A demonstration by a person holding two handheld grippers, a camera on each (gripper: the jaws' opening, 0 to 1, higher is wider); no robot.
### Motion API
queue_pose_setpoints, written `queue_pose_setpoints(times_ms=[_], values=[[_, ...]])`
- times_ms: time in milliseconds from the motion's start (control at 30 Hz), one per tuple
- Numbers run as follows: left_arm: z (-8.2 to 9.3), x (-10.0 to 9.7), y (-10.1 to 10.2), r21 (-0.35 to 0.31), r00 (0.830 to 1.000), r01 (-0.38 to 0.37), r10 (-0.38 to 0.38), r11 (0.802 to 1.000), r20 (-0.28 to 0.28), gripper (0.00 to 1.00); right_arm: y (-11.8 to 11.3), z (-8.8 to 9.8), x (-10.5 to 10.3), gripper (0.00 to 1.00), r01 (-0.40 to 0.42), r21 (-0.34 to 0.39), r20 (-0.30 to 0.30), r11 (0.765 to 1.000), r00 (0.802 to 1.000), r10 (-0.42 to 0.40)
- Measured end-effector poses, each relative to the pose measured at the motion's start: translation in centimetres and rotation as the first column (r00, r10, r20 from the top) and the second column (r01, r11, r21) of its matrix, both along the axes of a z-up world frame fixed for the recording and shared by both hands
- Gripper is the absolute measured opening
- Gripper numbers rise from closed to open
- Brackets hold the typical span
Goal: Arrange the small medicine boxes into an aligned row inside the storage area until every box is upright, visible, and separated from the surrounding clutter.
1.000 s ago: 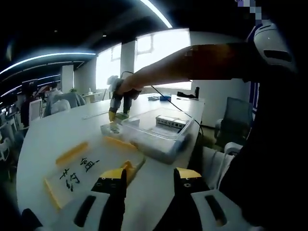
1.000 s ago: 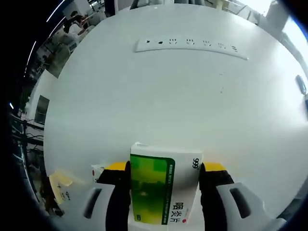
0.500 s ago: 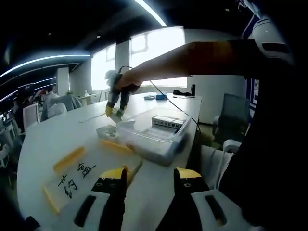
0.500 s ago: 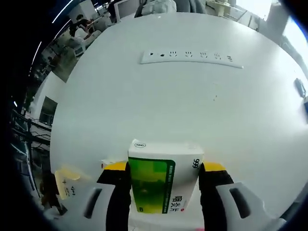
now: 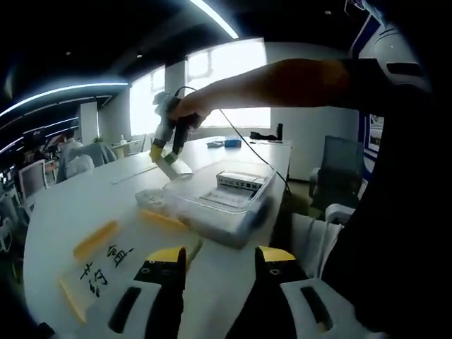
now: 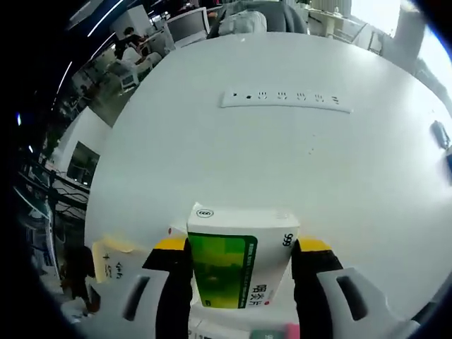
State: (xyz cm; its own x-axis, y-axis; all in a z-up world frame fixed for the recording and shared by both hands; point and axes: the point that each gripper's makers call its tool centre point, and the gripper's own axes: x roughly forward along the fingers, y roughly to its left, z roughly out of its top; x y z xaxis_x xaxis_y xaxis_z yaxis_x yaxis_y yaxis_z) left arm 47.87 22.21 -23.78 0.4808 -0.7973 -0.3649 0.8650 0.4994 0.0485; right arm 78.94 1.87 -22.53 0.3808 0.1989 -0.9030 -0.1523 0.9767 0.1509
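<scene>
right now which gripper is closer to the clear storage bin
Right. The right gripper, shut on the green and white medicine box, hangs just above the clear storage bin's far corner. The left gripper sits back from the bin's near side, open and empty.

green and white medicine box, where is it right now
The green and white medicine box is clamped in the right claw at the bottom centre of the right gripper view, held above the white table, with the power strip far beyond it.

Both views over white table (image 6: 282,169)
</scene>
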Motion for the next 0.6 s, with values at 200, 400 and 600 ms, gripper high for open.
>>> queue_pose_setpoints(times_ms=[200, 400, 600], values=[[0.6, -0.8, -0.7, -0.001, 1.000, 0.009, -0.009, 1.000, 0.013, 0.39, -0.1, 1.9, -0.4, 0.54, -0.004, 0.017, 0.022, 1.000, 1.000, 0.004], [1.4, -1.4, -1.0, 0.012, 0.999, 0.012, -0.012, 1.000, 0.038, 0.39, -0.2, 3.4, -3.3, 0.54, -0.006, 0.034, 0.036, 0.999, 0.999, 0.005], [1.7, -2.0, -1.3, 0.006, 0.998, 0.022, -0.022, 1.000, 0.055, 0.39, -0.8, 4.7, -3.6, 0.54, -0.007, 0.023, 0.049, 1.000, 0.999, 0.006]])
